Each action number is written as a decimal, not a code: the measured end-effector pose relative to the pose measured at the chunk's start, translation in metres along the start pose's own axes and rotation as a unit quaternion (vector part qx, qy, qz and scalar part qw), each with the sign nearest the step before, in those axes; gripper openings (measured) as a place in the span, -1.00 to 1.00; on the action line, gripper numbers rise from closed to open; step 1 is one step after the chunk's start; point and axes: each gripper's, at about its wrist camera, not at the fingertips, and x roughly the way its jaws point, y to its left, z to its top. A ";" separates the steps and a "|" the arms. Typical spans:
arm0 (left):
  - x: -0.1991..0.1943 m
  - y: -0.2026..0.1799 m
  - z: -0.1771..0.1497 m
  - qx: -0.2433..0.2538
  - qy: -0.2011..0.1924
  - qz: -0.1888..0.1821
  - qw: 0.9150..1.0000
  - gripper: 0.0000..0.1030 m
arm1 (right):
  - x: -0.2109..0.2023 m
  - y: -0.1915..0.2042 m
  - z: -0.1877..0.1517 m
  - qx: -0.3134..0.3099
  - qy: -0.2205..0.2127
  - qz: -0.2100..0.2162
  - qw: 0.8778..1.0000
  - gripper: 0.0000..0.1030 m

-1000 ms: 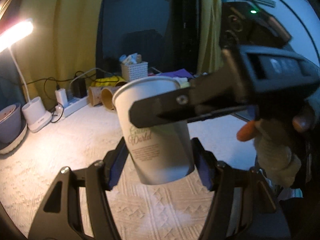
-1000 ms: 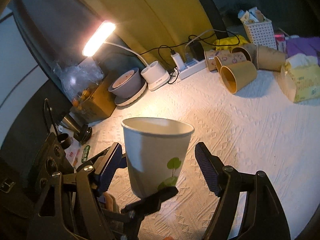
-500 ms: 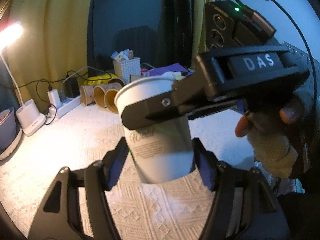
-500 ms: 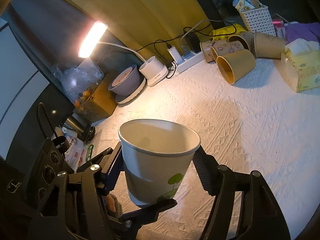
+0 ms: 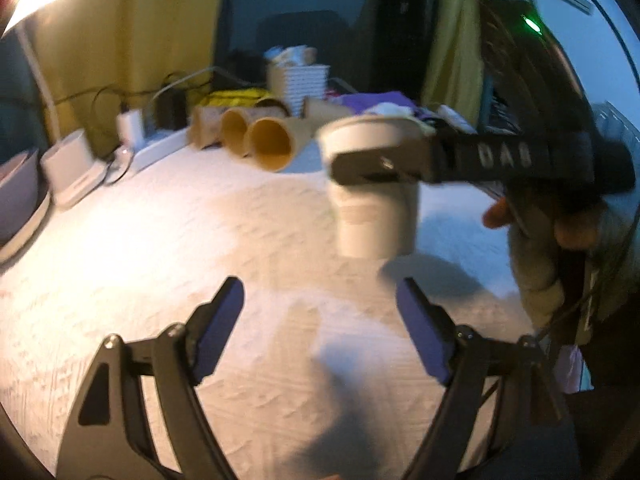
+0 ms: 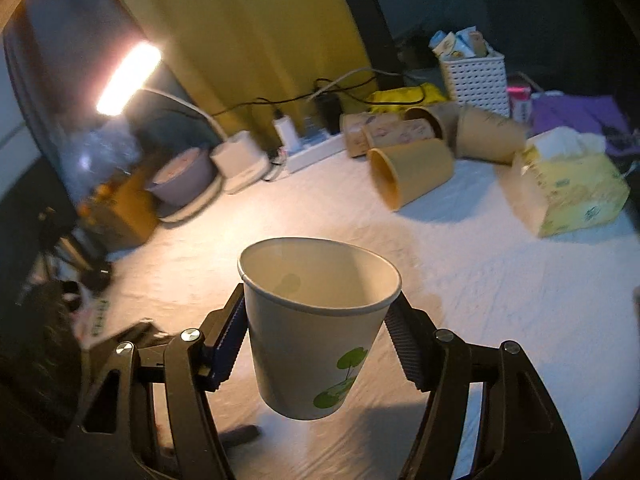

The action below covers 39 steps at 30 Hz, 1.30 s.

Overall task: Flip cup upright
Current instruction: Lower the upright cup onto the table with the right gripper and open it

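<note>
A white paper cup (image 6: 316, 328) with a green leaf print is upright, mouth up, held a little above the white textured cloth. My right gripper (image 6: 320, 336) is shut on its sides just under the rim. In the left wrist view the same cup (image 5: 374, 200) shows blurred to the right of centre, with the right gripper's finger (image 5: 384, 164) across its upper part. My left gripper (image 5: 320, 320) is open and empty, near and left of the cup.
Several tan paper cups (image 6: 412, 172) lie on their sides at the back. A yellow tissue box (image 6: 572, 188) stands at the right. A white basket (image 6: 474, 78), a power strip (image 6: 316, 150), a lamp base (image 6: 240, 162) and a bowl (image 6: 184, 176) line the back left.
My left gripper let go of the cup and drew back from it. My right gripper closed on the cup and now holds it alone, upright.
</note>
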 end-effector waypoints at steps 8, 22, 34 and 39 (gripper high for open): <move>0.001 0.039 0.002 -0.077 0.006 0.040 0.996 0.55 | 0.023 0.011 -0.007 -0.070 -0.012 -0.082 0.994 0.34; -0.009 0.042 -0.004 -0.099 0.002 0.060 0.993 0.55 | 0.015 0.021 -0.027 -0.084 -0.006 -0.107 0.991 0.37; -0.031 0.032 -0.014 -0.099 -0.013 0.069 0.993 0.62 | -0.006 0.033 -0.043 -0.084 -0.006 -0.110 0.990 0.54; -0.041 0.026 -0.017 -0.096 -0.021 0.071 0.993 0.62 | -0.016 0.037 -0.051 -0.083 -0.007 -0.113 0.990 0.54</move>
